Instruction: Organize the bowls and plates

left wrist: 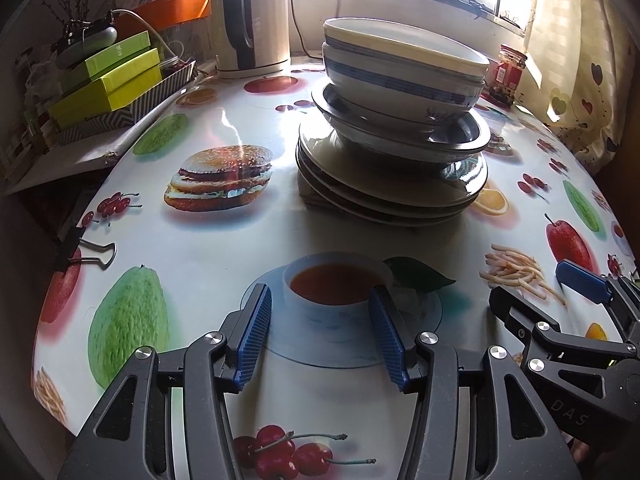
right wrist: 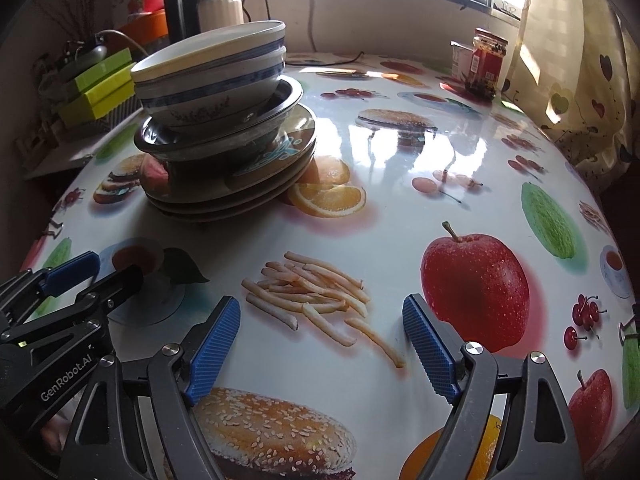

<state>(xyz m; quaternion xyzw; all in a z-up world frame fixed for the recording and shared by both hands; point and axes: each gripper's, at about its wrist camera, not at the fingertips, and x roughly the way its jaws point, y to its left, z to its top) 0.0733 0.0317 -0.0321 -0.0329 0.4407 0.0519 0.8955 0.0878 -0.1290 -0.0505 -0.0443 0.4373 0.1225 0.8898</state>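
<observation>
One stack stood on the glossy food-print tablecloth (left wrist: 192,248): two blue-banded white ceramic bowls (left wrist: 404,76) atop a dark-rimmed dish and flat plates (left wrist: 384,196), at twelve o'clock from the left gripper (left wrist: 320,312). Both the left gripper and the right gripper (right wrist: 320,332) were spread, nothing between the fingers. Only the right wrist view showed the plate's blue motif (right wrist: 280,152).

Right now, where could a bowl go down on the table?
Free: the table right of the stack, up to the jar; also left of it. Crowded: the far left edge, with boxes and kettle.
</observation>
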